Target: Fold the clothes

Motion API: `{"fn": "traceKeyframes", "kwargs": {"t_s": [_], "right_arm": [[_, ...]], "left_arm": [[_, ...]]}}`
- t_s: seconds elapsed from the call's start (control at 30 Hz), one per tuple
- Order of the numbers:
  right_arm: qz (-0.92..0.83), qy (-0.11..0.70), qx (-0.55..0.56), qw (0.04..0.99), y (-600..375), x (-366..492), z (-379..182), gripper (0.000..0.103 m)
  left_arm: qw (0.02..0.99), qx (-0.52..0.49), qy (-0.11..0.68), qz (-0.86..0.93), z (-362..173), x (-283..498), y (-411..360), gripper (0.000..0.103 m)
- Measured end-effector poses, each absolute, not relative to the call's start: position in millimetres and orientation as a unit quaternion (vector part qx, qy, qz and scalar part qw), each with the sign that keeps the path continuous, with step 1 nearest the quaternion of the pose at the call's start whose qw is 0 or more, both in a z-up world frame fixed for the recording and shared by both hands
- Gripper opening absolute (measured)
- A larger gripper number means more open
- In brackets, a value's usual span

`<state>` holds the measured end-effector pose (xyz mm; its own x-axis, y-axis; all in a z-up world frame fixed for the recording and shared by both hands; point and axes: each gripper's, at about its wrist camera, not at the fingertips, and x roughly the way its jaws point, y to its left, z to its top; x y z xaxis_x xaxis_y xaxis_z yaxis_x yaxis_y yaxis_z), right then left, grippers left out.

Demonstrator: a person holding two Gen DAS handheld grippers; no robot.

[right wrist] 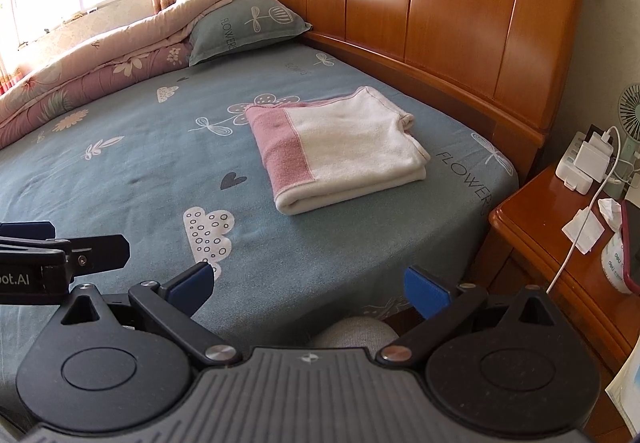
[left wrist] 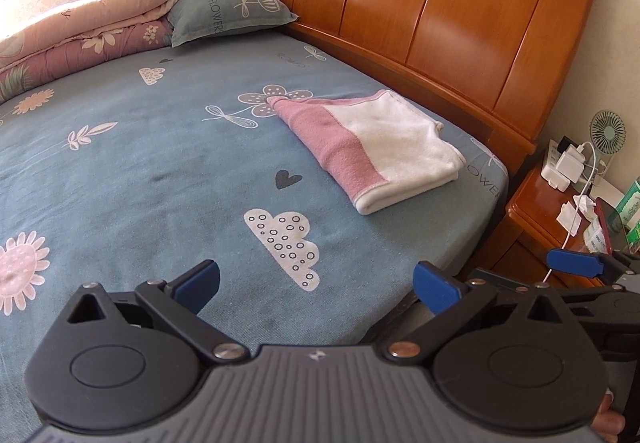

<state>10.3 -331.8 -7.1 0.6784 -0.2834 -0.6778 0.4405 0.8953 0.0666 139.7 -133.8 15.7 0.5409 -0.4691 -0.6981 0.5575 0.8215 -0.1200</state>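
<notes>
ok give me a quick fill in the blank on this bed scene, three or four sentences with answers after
1. The folded pink and white towel lies on the blue patterned ____.
2. Behind the bed stands a glossy wooden ____.
3. The left gripper and the right gripper both have their blue fingers spread ____, holding nothing.
4. The small green fan stands on the wooden ____ beside the bed.

Missing words: bedsheet; headboard; open; nightstand

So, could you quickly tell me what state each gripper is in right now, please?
Left gripper: open, holding nothing, above the bed sheet.
Right gripper: open, holding nothing, short of the folded towel.
</notes>
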Motion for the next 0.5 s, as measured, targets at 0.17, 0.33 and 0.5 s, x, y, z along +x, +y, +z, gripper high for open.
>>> {"fn": "traceKeyframes", "kwargs": {"t_s": [0.17, 0.33, 0.5], "right_arm": [[-0.198, 0.353, 0.114, 0.908, -335, 12, -11, 0.103], [-0.199, 0.357, 0.120, 0.905, -340, 15, -14, 0.103], [-0.198, 0.364, 0.123, 0.902, -343, 16, -17, 0.103]], "left_arm": [[0.876, 0.061, 0.381, -0.290, 14, 143, -136, 0.102], [0.873, 0.062, 0.389, -0.286, 9, 148, -137, 0.102], [0.872, 0.067, 0.393, -0.284, 5, 151, -142, 0.102]]}}
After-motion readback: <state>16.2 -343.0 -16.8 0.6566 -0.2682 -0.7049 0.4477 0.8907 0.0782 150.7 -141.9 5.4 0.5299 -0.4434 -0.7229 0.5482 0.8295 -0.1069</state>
